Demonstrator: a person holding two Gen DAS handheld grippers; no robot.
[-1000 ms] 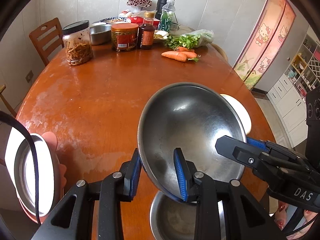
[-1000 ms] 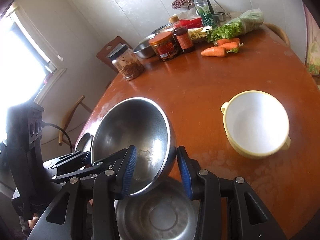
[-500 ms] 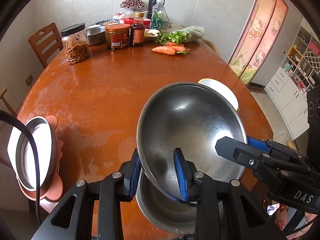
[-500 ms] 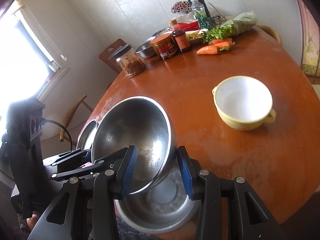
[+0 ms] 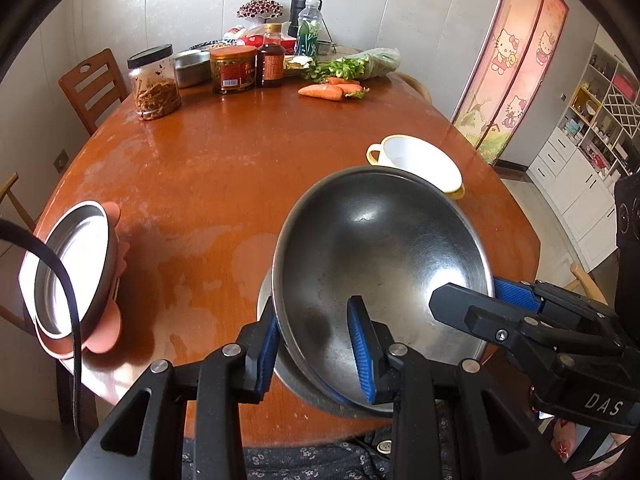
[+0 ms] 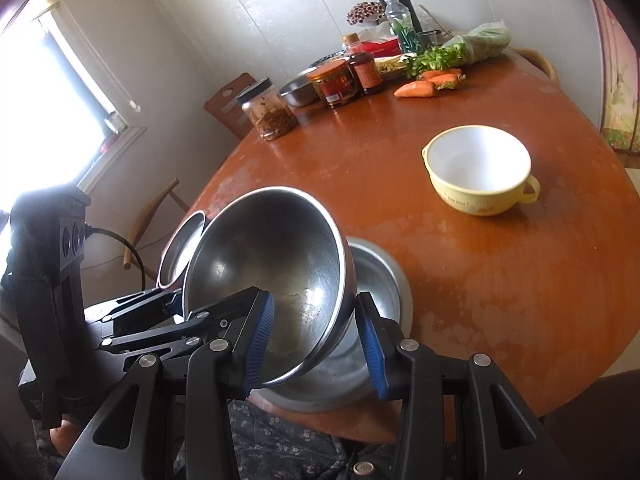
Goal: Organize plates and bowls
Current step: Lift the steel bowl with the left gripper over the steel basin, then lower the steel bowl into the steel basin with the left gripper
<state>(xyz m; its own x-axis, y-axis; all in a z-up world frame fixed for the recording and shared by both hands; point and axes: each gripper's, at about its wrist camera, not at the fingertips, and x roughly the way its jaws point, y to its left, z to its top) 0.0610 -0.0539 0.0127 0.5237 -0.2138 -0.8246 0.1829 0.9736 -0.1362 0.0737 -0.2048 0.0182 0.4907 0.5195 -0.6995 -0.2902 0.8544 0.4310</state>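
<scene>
Bowl of steel [image 5: 384,264], tilted, is what we see first in the left wrist view: the left gripper [image 5: 316,356] is clamped on its near rim, above a second steel bowl [image 5: 304,392] on the table [image 5: 224,168]. In the right wrist view, the right gripper [image 6: 316,344] straddles the tilted bowl's other rim; we cannot tell whether it presses. A yellow bowl [image 6: 478,170] stands well apart.

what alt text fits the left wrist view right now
Left gripper clamps the rim of a tilted steel bowl over a second steel bowl at the edge of a round wooden table, with the right gripper on the far rim.
</scene>
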